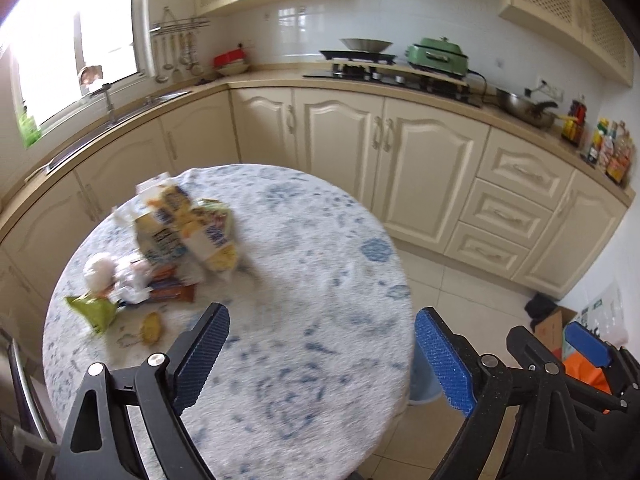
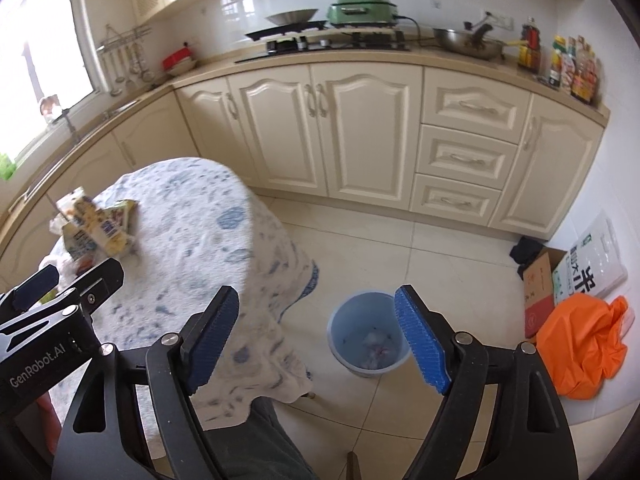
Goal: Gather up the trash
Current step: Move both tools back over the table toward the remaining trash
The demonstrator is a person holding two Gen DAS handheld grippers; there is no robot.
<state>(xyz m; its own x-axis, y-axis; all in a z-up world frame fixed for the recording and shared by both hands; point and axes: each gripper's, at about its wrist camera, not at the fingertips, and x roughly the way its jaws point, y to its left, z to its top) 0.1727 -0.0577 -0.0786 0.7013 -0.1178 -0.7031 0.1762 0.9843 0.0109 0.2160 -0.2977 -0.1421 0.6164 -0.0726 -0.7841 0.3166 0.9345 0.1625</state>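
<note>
1. Left wrist view: the trash is a loose heap on the far left part of the round tabletop (image 1: 280, 280), which wears a white cloth with blue speckles. We make out crumpled snack bags (image 1: 192, 232) in white, yellow and blue, a green wrapper (image 1: 94, 312), a pale wad of tissue or plastic (image 1: 98, 270), a couple of orange-brown bar wrappers (image 1: 172, 290) and a small yellow scrap (image 1: 152, 326) lying nearest to us. It's all blurry, so no labels are readable.
2. Same view: the left gripper (image 1: 320, 360) has its fingers spread wide with nothing between them, hovering over the near half of the tabletop, well short of the heap.
3. Handling guess: this stuff looks featherlight, soft and crinkly, probably a bit slick. We'd pinch a bag by a bunched fold or its crimped edge, not the flat face, since flat film tends to slide out. The wad should squash easily; grab it across the middle. Nothing looks fragile.
4. Right wrist view: the right gripper (image 2: 316, 336) is also spread and empty, held out over the table edge and the tile floor. The same heap sits at the far left of the table, past the other gripper.
5. Same view: a pale blue bin (image 2: 344, 356) stands on the floor just beside the hanging cloth, with a little crumpled trash at the bottom already. That looks like the drop spot.
</note>
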